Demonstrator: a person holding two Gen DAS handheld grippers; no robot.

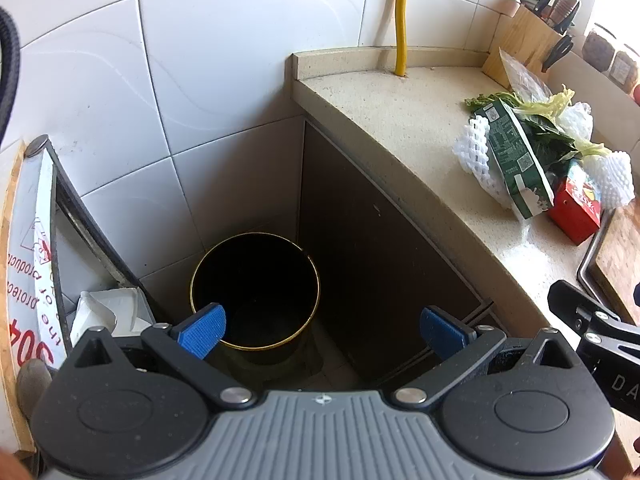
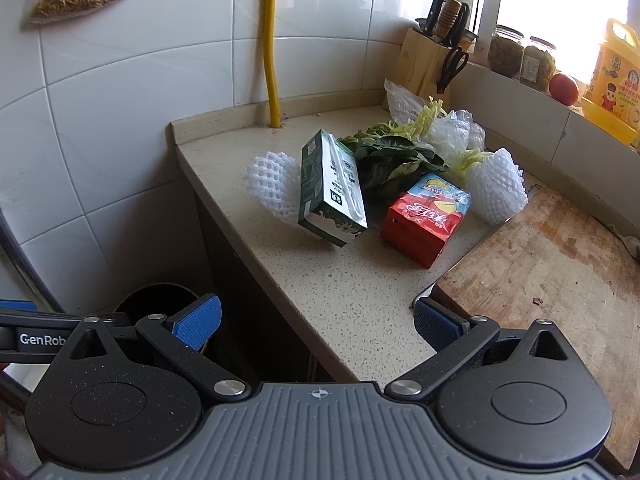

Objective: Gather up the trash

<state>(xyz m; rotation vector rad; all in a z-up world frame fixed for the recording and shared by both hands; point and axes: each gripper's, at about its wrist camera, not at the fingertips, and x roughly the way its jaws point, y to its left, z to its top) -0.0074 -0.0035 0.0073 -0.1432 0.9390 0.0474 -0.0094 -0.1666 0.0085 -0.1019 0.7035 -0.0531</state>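
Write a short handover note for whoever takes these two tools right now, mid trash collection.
Left tool: open, empty, over the black bin on the floor beside the counter.
Right tool: open, empty, at the counter edge.
Trash all on the counter: green carton, red carton, two foam nets, wilted greens, plastic bags.
Done: nothing visible in the bin, though its inside is dark.
Left: move every piece into the bin.
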